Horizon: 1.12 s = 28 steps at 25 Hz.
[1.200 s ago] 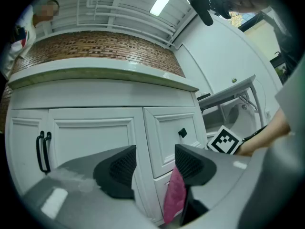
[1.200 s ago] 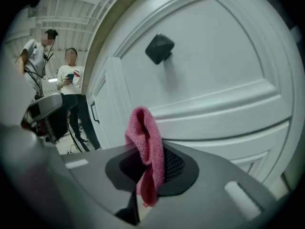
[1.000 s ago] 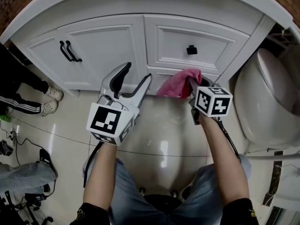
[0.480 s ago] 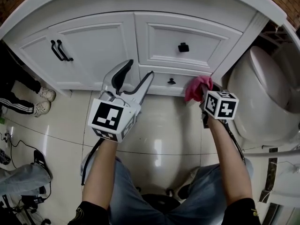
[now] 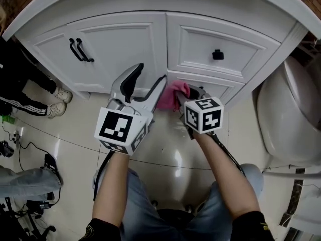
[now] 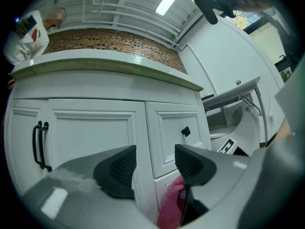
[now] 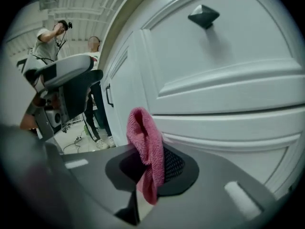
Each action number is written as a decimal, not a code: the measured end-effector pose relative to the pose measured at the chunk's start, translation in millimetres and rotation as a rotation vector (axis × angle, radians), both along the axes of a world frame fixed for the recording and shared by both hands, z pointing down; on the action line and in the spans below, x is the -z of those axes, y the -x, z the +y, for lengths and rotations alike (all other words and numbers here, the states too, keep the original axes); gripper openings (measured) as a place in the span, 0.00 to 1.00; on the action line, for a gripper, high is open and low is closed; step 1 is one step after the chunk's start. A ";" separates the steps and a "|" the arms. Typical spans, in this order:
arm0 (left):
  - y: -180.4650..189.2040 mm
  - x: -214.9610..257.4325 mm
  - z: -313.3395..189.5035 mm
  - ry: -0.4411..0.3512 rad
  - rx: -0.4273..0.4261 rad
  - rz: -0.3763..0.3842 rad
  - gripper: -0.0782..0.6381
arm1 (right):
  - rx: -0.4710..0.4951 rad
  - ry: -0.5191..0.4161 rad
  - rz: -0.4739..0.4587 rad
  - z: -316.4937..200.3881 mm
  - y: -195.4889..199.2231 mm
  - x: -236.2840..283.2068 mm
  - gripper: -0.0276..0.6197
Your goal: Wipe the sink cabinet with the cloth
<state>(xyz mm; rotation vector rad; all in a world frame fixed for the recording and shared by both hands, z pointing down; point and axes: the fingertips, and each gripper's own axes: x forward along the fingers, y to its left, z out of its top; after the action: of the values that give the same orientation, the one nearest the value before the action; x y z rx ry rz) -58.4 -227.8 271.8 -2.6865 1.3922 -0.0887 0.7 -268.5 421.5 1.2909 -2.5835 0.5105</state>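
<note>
A pink cloth (image 5: 170, 95) is pinched in my right gripper (image 5: 181, 97), which is shut on it and presses it against the lower drawer front of the white sink cabinet (image 5: 125, 44). The right gripper view has the cloth (image 7: 147, 151) folded between the jaws, close to the drawer panel (image 7: 224, 75). My left gripper (image 5: 146, 79) hovers open just left of the cloth, nothing between its black pads (image 6: 119, 168). The left gripper view catches the cloth (image 6: 169, 206) at the bottom, below the cabinet door (image 6: 90, 132).
A white toilet (image 5: 291, 119) stands at the right of the cabinet. Black handles (image 5: 80, 50) and a drawer knob (image 5: 217, 54) stick out. A person's legs and shoes (image 5: 55, 102) stand at the left. Cables and gear (image 5: 10, 149) lie on the tile floor.
My right gripper has carried the cloth leftward along the lower drawer, from the cabinet's right end to beside the left gripper. The left gripper has stayed put, open.
</note>
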 end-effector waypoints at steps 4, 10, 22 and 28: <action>17.7 8.8 -0.3 -0.008 0.030 0.018 0.46 | -0.042 0.022 -0.040 -14.3 12.5 -10.5 0.10; 23.7 8.8 -0.8 -0.009 0.037 0.026 0.46 | -0.135 0.044 0.027 -20.7 -23.7 -28.4 0.10; -40.0 -12.1 -3.0 0.013 -0.084 -0.034 0.46 | -0.309 0.023 0.251 4.1 -182.8 -22.5 0.10; -42.8 -9.9 -6.0 0.021 -0.080 0.002 0.46 | -0.459 0.070 0.301 10.5 -250.5 -19.4 0.10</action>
<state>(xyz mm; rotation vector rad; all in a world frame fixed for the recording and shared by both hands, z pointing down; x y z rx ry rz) -15.6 -233.8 281.7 -2.7567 1.2890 -0.0940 251.2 -258.0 440.9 1.7883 -2.0118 0.4327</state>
